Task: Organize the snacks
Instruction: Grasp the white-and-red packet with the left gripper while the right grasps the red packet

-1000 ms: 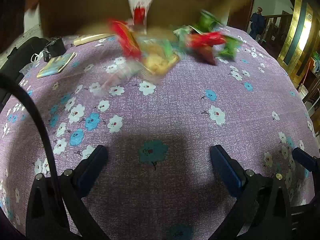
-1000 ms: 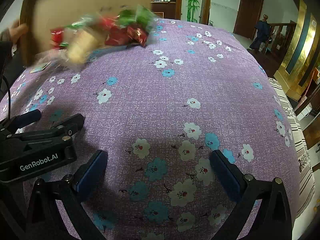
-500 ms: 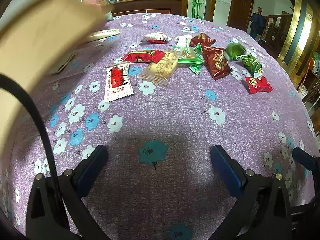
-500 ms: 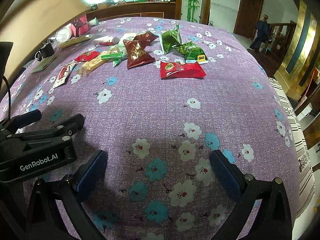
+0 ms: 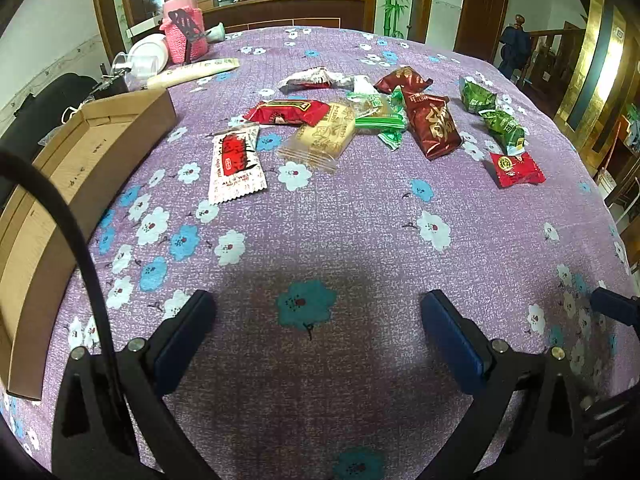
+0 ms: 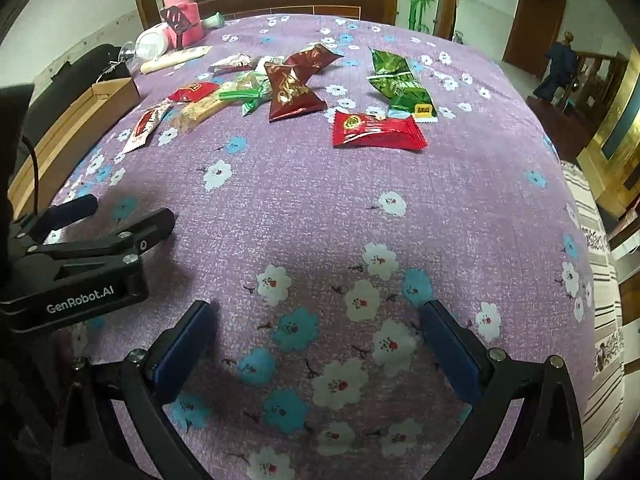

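Note:
Several snack packets lie scattered on the far half of the purple flowered tablecloth (image 5: 360,240): a white and red packet (image 5: 236,164), a clear biscuit pack (image 5: 324,136), a dark red pouch (image 5: 434,126), green packets (image 5: 500,124) and a small red packet (image 5: 516,168). An empty cardboard box (image 5: 72,184) stands at the left edge. My left gripper (image 5: 316,340) is open and empty above the near cloth. My right gripper (image 6: 316,352) is open and empty; the red packet (image 6: 376,132) lies well ahead of it. The left gripper also shows in the right wrist view (image 6: 80,248).
A pink-sleeved jar (image 5: 184,28), a white lidded container (image 5: 146,56) and a long cream tube (image 5: 192,74) stand at the table's far left. A black cable (image 5: 80,240) crosses the left wrist view. The table's right edge (image 6: 580,240) drops to a striped cover.
The cardboard box was tipped over the table and spilled the snacks, then swung left and came to rest at the left edge. The packets now lie still. Both grippers stayed put.

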